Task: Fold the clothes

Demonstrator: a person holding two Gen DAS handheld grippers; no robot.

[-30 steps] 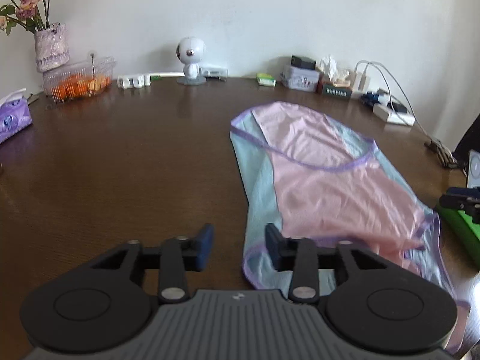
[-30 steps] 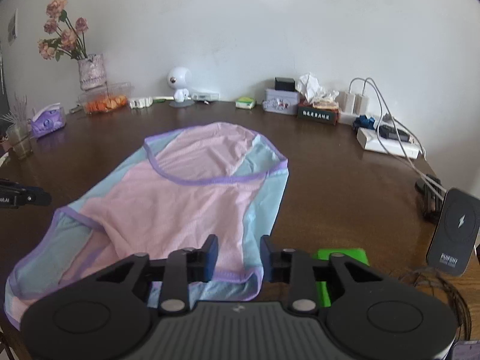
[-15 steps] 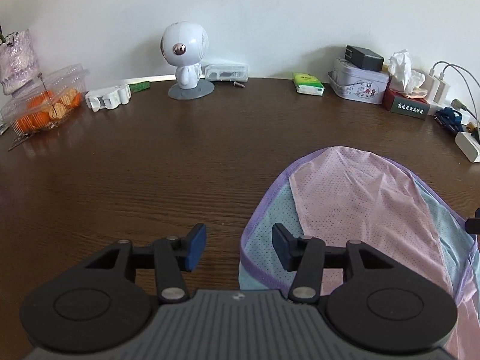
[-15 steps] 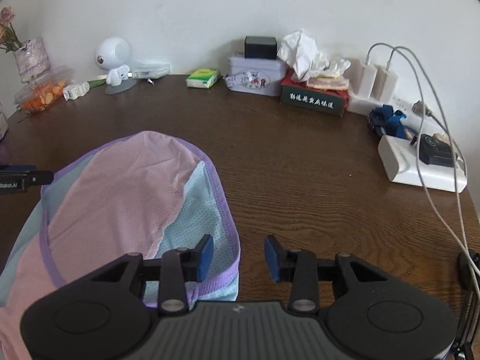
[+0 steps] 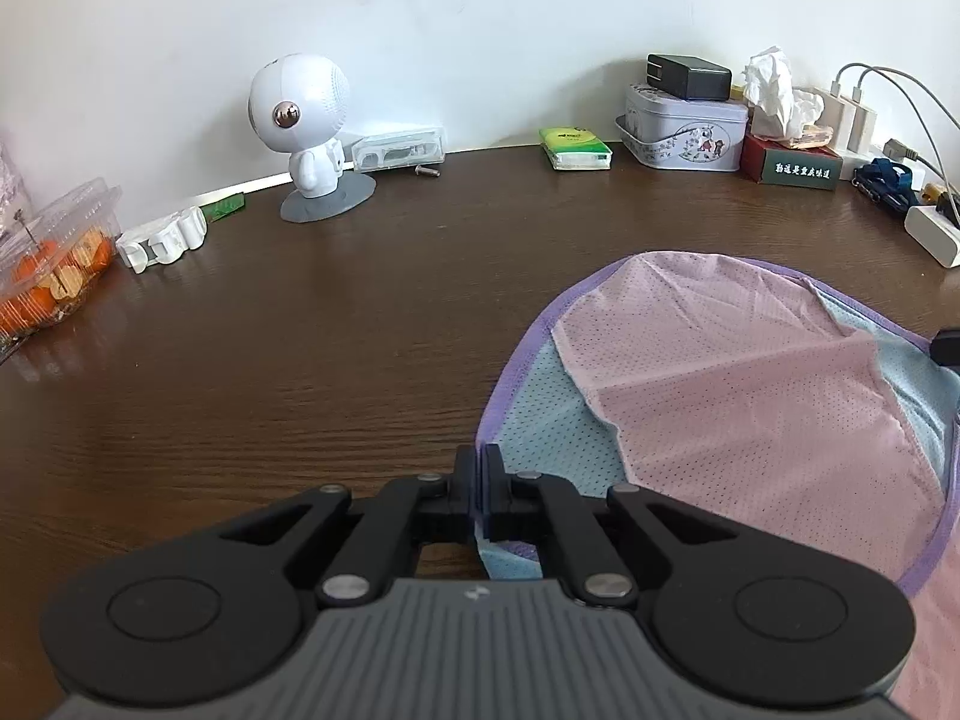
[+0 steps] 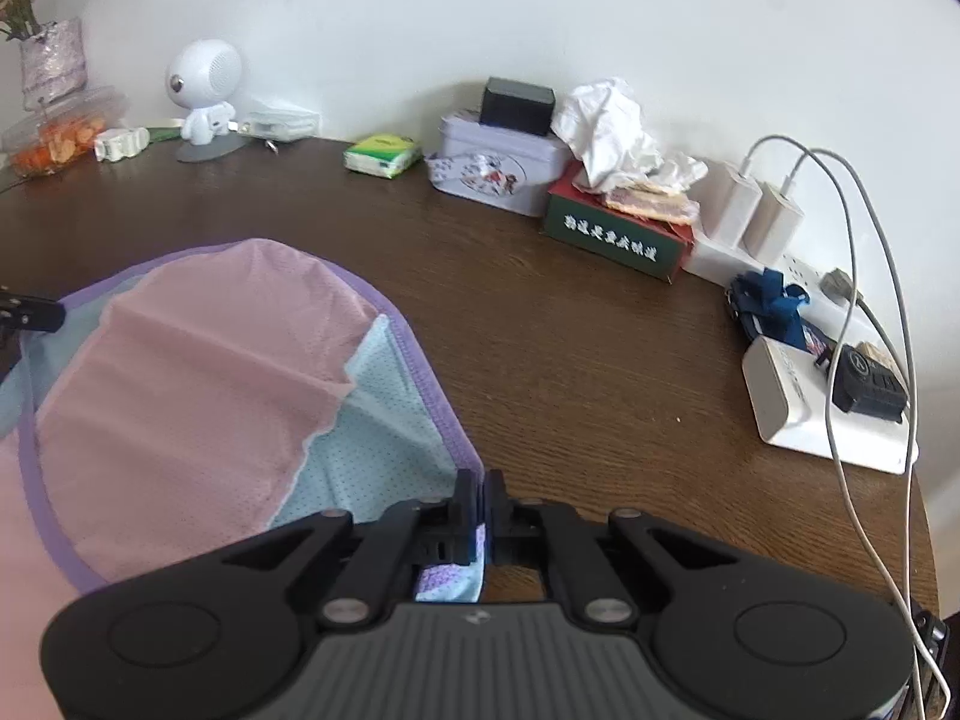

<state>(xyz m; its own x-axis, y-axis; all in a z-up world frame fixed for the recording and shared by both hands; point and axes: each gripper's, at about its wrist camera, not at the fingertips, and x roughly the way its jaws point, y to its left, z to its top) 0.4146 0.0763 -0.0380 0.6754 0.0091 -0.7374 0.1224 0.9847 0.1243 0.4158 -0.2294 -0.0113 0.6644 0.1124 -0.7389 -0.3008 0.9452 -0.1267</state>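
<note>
Both grippers are clamped on the far end of the garment (image 5: 738,396), a thin mesh piece in pink and pale blue with a purple trim, spread on the brown table (image 5: 300,360). Seen from the left wrist, the left gripper (image 5: 478,480) has its jaws together on the purple trim at the cloth's left edge, and the fabric fans out from there to the right and ahead. Seen from the right wrist, the right gripper (image 6: 480,498) is pinched on the opposite edge of the garment (image 6: 198,396), with a scrap of blue and purple cloth showing under its jaws and the rest lying off to the left. So the cloth lies between the two grippers, each at one side of the same rounded end, neither nearer than the other. Its long axis appears to run back toward the person, out of the bottom of both views. The fold probably calls for carrying this end back along that axis, both hands together, so the edges land square. The white robot figure (image 5: 303,138), tin box (image 6: 498,171) and chargers (image 6: 756,213) stand well clear along the wall.
</note>
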